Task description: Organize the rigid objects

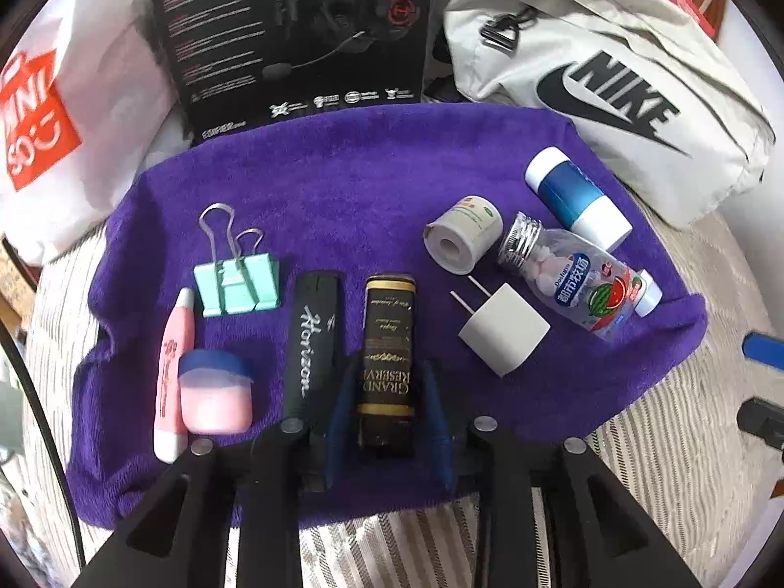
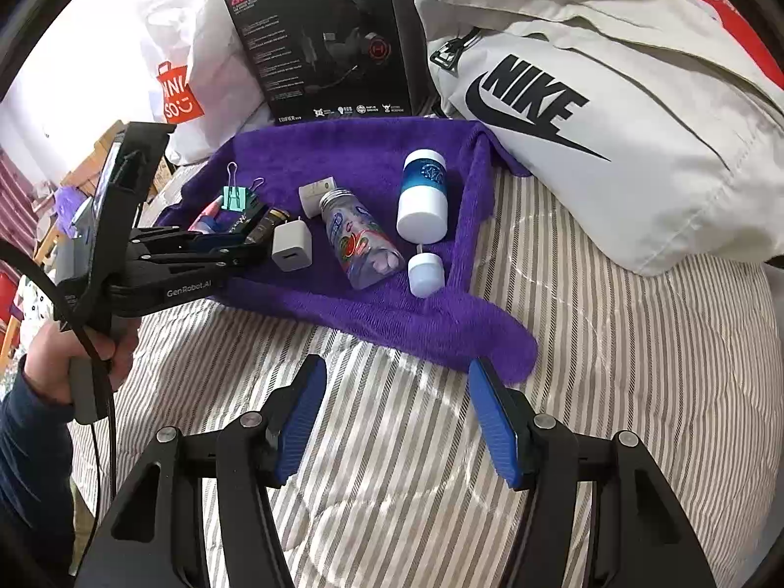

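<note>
Left gripper (image 1: 387,411): lower centre of its own view, angled downward, blue fingers (image 1: 343,416) narrowly apart.
Left hand (image 2: 83,353): lower left of right view, gripping the handle.
Right gripper (image 2: 397,416): lower centre, jaws apart, nothing between them.

- One purple towel (image 1: 372,157).
- One green binder clip (image 1: 237,286).
- One pink pen (image 1: 171,367).
- One pink jar (image 1: 215,392) with a blue lid.
- One black "Horizon" case (image 1: 311,343).
- One black-and-gold "Grand Reserve" box (image 1: 387,357).
- One white charger (image 1: 504,335).
- One tape roll (image 1: 463,235).
- One clear candy bottle (image 1: 573,279).
- One blue-and-white canister (image 1: 578,196).
- One small white cap (image 2: 425,273).
- One black headset box (image 1: 299,34).
- One grey Nike bag (image 1: 612,88).
- One white Miniso bag (image 1: 63,117).
- Two grippers: left (image 1: 387,416), right (image 2: 397,416).
</note>
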Motion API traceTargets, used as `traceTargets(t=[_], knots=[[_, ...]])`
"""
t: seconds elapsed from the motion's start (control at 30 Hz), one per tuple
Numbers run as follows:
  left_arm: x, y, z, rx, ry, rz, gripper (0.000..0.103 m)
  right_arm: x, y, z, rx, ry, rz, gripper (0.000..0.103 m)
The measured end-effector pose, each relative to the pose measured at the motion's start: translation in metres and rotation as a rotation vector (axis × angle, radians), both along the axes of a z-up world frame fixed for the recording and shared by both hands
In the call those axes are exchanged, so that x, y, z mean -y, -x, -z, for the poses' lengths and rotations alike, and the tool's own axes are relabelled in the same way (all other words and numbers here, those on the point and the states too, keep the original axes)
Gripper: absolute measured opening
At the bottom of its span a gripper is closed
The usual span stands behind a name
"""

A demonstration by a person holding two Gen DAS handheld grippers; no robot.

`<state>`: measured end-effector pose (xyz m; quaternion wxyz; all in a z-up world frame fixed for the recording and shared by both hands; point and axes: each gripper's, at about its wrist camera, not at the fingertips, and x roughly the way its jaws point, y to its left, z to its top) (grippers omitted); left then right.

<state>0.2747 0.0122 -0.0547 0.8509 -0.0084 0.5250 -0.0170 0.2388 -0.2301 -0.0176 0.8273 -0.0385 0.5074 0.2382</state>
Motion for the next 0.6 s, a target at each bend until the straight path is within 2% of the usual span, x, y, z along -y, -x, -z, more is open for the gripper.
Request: traceTargets(t=[0.1, 0.23, 0.37, 0.43, 0.47, 0.53, 0.6], knots=[[-0.007, 0.005, -0.004, 0.0, 0.032, -0.028, 0.041, 0.005, 0.007, -0.004, 0.005, -0.004, 0.014, 0.06], [-0.009, 0.02, -0.016, 0.036, 0.006, -0.05, 0.054, 0.012, 0.02, -0.012, 0.022, -0.016, 0.042, 0.063], [-0.005, 0.044, -0.033, 0.074, -0.007, -0.041, 0.081, 0.015, 0.033, -0.019, 0.028, -0.025, 0.067, 0.067], [-0.002, 0.064, -0.043, 0.107, -0.028, -0.037, 0.084, 0.014, 0.039, -0.024, 0.035, -0.023, 0.074, 0.068], [-0.001, 0.073, -0.048, 0.123, -0.042, -0.037, 0.084, 0.013, 0.042, -0.027, 0.041, -0.023, 0.08, 0.07], [0.001, 0.09, -0.056, 0.145, -0.054, -0.044, 0.088, 0.011, 0.05, -0.033, 0.052, -0.04, 0.091, 0.084], [0.003, 0.111, -0.068, 0.178, -0.047, -0.057, 0.092, 0.008, 0.058, -0.039, 0.072, -0.044, 0.099, 0.089]])
